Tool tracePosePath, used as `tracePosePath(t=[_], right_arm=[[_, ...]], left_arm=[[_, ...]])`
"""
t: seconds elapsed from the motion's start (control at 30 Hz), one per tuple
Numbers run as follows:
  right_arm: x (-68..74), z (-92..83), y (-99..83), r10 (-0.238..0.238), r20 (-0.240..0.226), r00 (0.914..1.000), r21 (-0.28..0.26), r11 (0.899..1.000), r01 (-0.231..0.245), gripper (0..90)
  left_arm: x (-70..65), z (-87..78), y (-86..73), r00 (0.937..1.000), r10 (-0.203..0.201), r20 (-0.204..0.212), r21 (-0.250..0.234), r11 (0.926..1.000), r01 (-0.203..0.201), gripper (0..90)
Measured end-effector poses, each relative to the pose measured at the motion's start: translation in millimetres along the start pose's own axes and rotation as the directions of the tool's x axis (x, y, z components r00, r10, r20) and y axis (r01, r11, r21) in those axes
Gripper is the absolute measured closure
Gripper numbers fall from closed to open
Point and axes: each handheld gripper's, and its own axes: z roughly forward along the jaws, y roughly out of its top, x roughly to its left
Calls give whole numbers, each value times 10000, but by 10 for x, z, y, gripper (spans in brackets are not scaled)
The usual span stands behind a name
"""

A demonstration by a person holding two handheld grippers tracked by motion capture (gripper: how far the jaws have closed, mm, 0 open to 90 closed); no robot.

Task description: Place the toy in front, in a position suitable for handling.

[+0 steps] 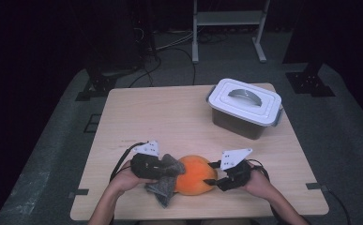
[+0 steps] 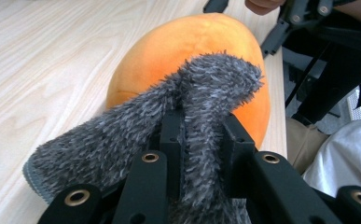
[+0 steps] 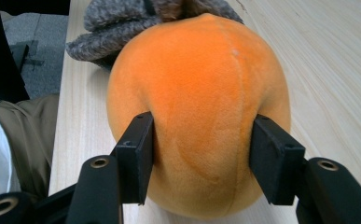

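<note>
Right gripper clamps the orange plush ball mid-frame; left gripper pinches the grey fuzzy cloth; high view adds a white-lidded bin, upper right.

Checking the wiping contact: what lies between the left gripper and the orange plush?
A grey cloth, pinched in the left gripper and draped against the orange plush, as the left gripper view shows.

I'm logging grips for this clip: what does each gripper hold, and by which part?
The left gripper pinches a fold of the grey fuzzy cloth. The right gripper clamps the orange plush ball by its two sides at its near end.
</note>
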Motion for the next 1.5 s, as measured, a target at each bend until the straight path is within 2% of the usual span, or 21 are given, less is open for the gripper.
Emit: tracePosePath(t=[0.1, 0.2, 0.27, 0.37, 0.5, 0.57, 0.63, 0.73, 0.77, 0.83, 0.93, 1.03, 1.13, 1.3, 1.5], right_arm=[[41, 30, 21, -21, -97, 10000, -37, 10000, 21, 439], [60, 52, 20, -46, -165, 9999, -79, 10000, 45, 437], [66, 60, 7, -8, -235, 9997, -73, 10000, 7, 426], [50, 46, -33, 225, -375, 9990, -62, 9997, -227, 382], [-11, -4, -56, 885, -566, 9945, -324, 9954, -905, 294], [-59, -19, -58, 1163, -568, 9916, -207, 9928, -1176, 239], [-86, -10, -67, 1303, -562, 9899, -29, 9914, -1307, 209], [-98, 47, -92, 1369, -807, 9873, 170, 9906, -1360, 202], [-91, 70, -94, 1411, -856, 9863, 196, 9900, -1399, 206], [-80, 82, -84, 1360, -821, 9873, 110, 9907, -1355, 294], [-60, 38, -47, 928, -546, 9942, 68, 9957, -926, 423], [-55, 29, -28, 797, -477, 9957, 54, 9968, -795, 445], [-38, 38, -13, 647, -375, 9972, 126, 9979, -642, 452], [-60, 3, -48, 658, -375, 9971, 106, 9978, -655, 491], [-70, -23, -46, 639, -389, 9972, 8, 9980, -639, 510]], left_arm=[[-4, -15, 78, 10000, 75, -9, -198, 9998, -76, 744], [-39, 15, 186, 9993, 304, 201, -524, 9982, -293, 744], [-75, 66, 242, 9982, 546, 234, -378, 9978, -537, 744], [-75, 89, 231, 9978, 621, 221, -178, 9979, -618, 744], [-56, 96, 137, 9987, 355, 366, -66, 9994, -353, 743], [-48, 90, 87, 9985, 222, 505, -161, 9996, -215, 744], [-41, 76, 53, 9980, 139, 615, -224, 9997, -125, 743], [-34, 61, 39, 9978, 85, 657, -194, 9998, -72, 743], [-35, 63, 44, 9980, 106, 628, -178, 9998, -95, 743], [-38, 55, 65, 9987, 232, 457, -146, 9996, -225, 744], [-67, 38, 135, 9988, 397, 291, -274, 9989, -389, 744], [-140, 48, 267, 9964, 772, 351, -394, 9963, -758, 744], [-187, 101, 375, 9927, 1188, 188, -60, 9929, -1187, 743], [-133, 115, 324, 9950, 997, 34, 122, 9949, -998, 747], [-100, 54, 191, 9978, 667, -24, -22, 9978, -667, 747]])
